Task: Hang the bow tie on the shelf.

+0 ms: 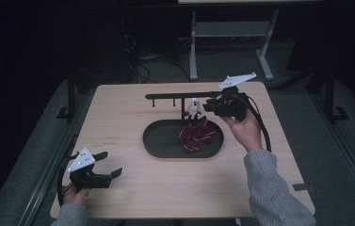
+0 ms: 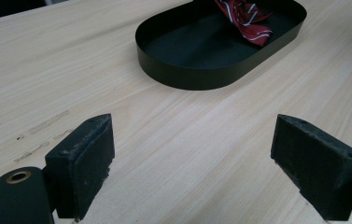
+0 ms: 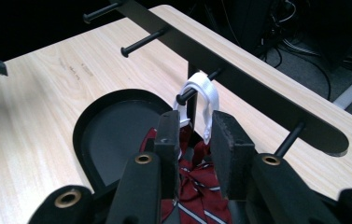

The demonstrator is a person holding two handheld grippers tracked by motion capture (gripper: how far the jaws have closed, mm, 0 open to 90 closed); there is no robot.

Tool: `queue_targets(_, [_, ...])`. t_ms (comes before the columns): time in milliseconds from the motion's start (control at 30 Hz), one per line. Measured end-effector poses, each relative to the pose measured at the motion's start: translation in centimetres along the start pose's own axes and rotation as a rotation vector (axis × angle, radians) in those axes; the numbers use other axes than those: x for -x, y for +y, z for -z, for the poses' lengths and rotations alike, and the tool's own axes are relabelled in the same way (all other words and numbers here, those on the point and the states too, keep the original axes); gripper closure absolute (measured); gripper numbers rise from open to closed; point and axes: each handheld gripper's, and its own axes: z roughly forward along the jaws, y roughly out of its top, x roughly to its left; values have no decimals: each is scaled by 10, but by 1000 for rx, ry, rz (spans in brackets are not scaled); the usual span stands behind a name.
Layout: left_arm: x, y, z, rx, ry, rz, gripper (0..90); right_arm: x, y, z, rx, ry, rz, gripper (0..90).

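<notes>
From the high view, the right claw point(image 1: 211, 106) is up by the black metal rack with pegs point(image 1: 180, 96), at the far side of the pale wooden surface point(image 1: 118, 122). A dark red striped tie point(image 1: 196, 134) hangs down from there into the black oval tray point(image 1: 163, 143). It looks like the tie is being hung on a peg. The left claw point(image 1: 111, 165) waits near the front left corner, close to the edge, with lots of bare wood around it. In the left claw's view, its two jaws stand wide apart and hold nothing; the tray is ahead with the tie at its far end. In the right claw's view, the jaws are nearly closed around the top of the tie, just under a white plastic hook point(image 3: 205, 98) that sits over a peg. I think the next move is to let go gently and back away. The rack bar is just beside the claw, so there is little room.
</notes>
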Motion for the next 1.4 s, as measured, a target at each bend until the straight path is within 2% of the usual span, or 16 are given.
queue_targets(300, [0, 0, 0, 3, 2, 3, 130, 1, -10, 5, -2, 25, -13, 660])
queue_targets(400, [0, 0, 0, 1, 1, 1, 130, 0, -13, 8, -2, 42, -18, 616])
queue_targets(633, [0, 0, 1, 6, 2, 8, 130, -6, -14, 13, 7, 40, -3, 594])
queue_targets(1267, [0, -1, 1, 6, 3, 6, 130, -5, -40, 20, -20, 58, -47, 552])
queue_targets(1400, [0, 0, 1, 5, 2, 4, 130, -8, -42, 23, -8, 48, -32, 544])
